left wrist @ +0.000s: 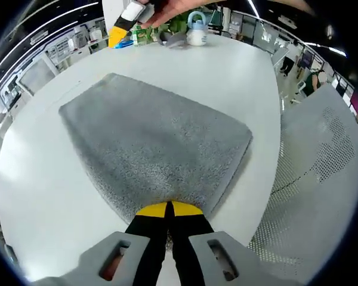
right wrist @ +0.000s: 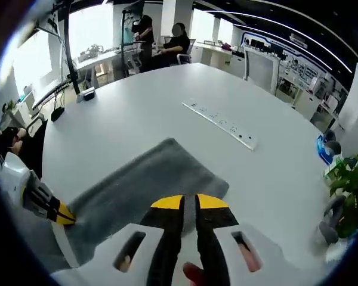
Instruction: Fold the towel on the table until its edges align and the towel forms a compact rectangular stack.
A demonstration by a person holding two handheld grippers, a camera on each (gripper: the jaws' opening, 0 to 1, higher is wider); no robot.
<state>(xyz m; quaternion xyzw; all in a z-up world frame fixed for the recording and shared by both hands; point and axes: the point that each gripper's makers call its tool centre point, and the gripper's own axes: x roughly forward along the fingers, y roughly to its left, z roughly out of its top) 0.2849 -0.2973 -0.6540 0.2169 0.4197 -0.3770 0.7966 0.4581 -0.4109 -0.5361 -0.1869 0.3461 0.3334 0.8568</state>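
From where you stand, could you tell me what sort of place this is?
Probably an open-plan office or lab: a large white table with an inset power strip, seated people at desks behind, and long ceiling light strips.

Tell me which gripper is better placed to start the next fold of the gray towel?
Probably left. The left gripper sits at the towel's near edge with the cloth spread ahead of it; its jaws look shut there. The right gripper is over the towel's middle, jaws shut, away from a corner.
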